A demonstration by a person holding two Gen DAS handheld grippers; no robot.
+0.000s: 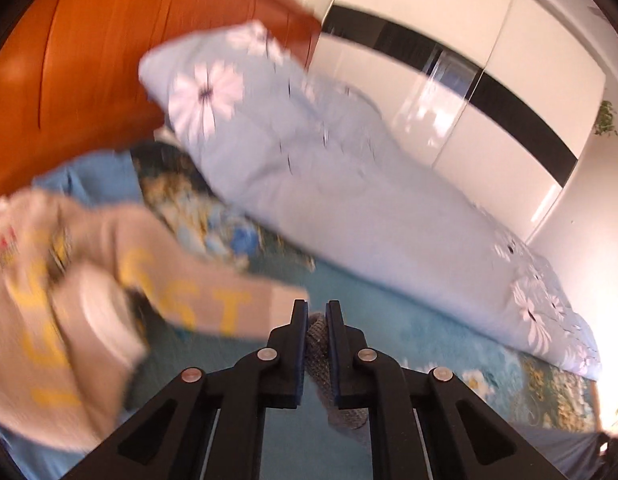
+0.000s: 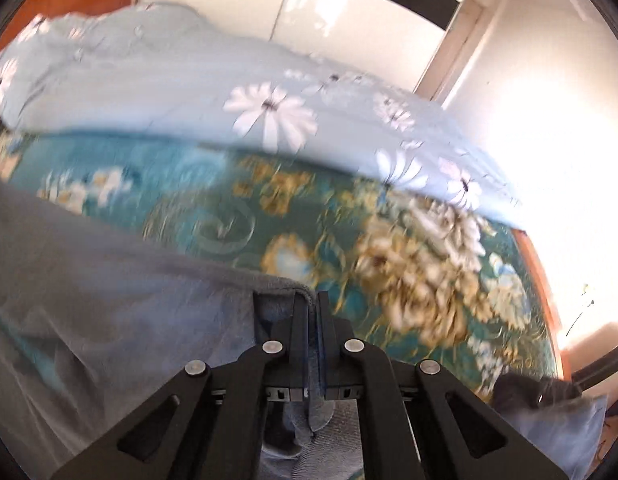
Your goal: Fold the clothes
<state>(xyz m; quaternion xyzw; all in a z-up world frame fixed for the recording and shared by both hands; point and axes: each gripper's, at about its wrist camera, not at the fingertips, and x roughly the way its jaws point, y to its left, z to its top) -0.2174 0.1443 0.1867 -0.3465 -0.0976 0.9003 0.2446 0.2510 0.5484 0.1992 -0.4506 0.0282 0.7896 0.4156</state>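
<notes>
Right, both tongs are clamped on cloth. The left tongs point(image 1: 317, 312) pinch a strip of grey knit garment point(image 1: 319, 356) between their pads; the fabric shows in the narrow gap and hangs down below the jaws. The right tongs point(image 2: 313, 300) are closed tight on a hemmed edge of the same grey cloth point(image 2: 109, 280), which spreads away to the left of the jaws and covers the lower left of that view. A thin fold of it also drops out under the jaws.

All of this is over a bed with a teal flowered bedspread point(image 2: 229, 200), gold and white blooms on it. Along the far side lies a pale blue duvet point(image 1: 349, 200) printed with white daisies, bunched in a long ridge. A wooden headboard point(image 1: 89, 60), orange-brown, stands at the left end in the left wrist view. Beyond the bed is a glossy white wardrobe point(image 1: 449, 60) with a black band across the doors.

At the left in the left wrist view sits a beige garment point(image 1: 69, 300) with yellow letters, heavily blurred, lying on the bed near the headboard end, apart from the grey piece. A light blue cloth point(image 1: 89, 176) shows behind it. Both views are smeared. A dark item point(image 2: 529, 392) lies at the bed's right edge, too blurred to name.
</notes>
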